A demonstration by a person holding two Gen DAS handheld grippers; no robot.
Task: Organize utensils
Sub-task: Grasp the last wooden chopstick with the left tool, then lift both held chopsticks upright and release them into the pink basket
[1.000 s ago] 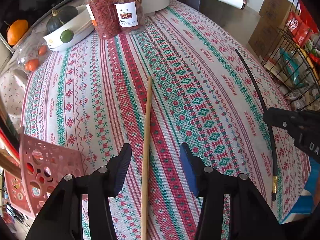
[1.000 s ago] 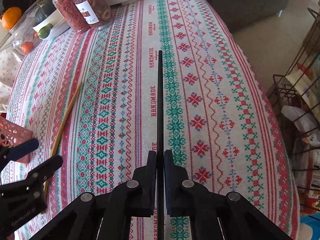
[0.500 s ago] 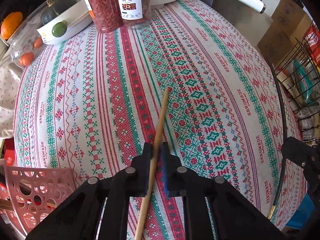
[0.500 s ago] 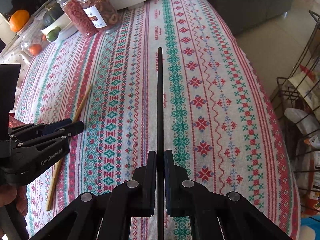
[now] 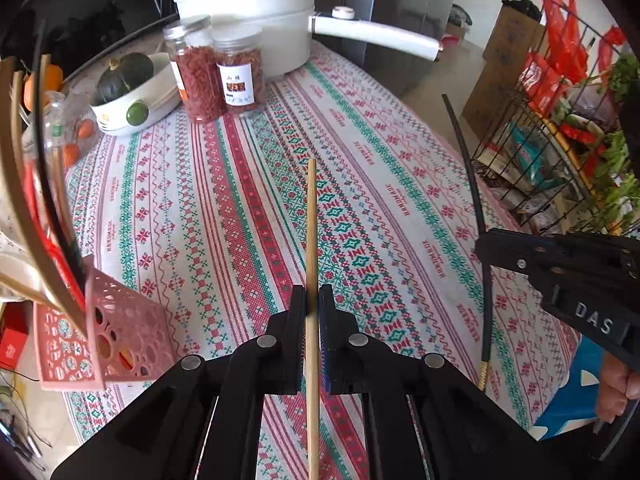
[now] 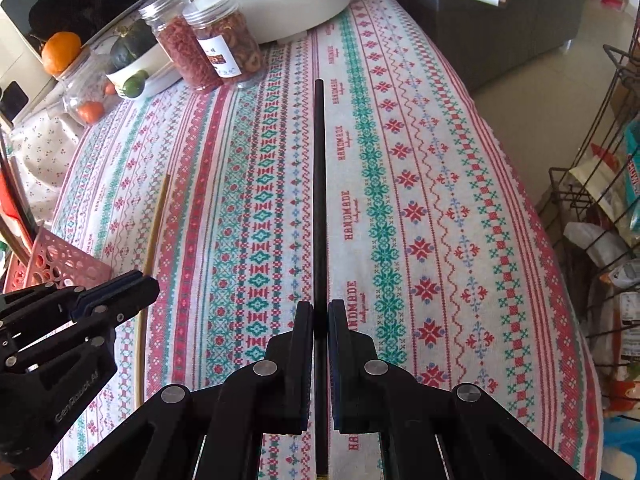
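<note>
My left gripper (image 5: 312,300) is shut on a wooden chopstick (image 5: 311,216) and holds it above the patterned tablecloth (image 5: 224,216), pointing away from me. My right gripper (image 6: 319,312) is shut on a black chopstick (image 6: 319,184), also lifted and pointing forward. The right gripper (image 5: 486,250) with the black chopstick (image 5: 470,184) shows at the right of the left wrist view. The left gripper (image 6: 148,282) with the wooden chopstick (image 6: 154,220) shows at the lower left of the right wrist view. A pink perforated utensil basket (image 5: 120,332) holding several utensils stands at the table's left edge.
Two jars of dried food (image 5: 218,68), a white pot (image 5: 256,12) with a long handle and a bowl with a squash (image 5: 128,92) stand at the far end. A wire rack with packages (image 5: 560,140) stands off the table's right side.
My left gripper closed on the wooden chopstick and lifted it off the cloth. My right gripper kept its hold on the black chopstick and raised it.
</note>
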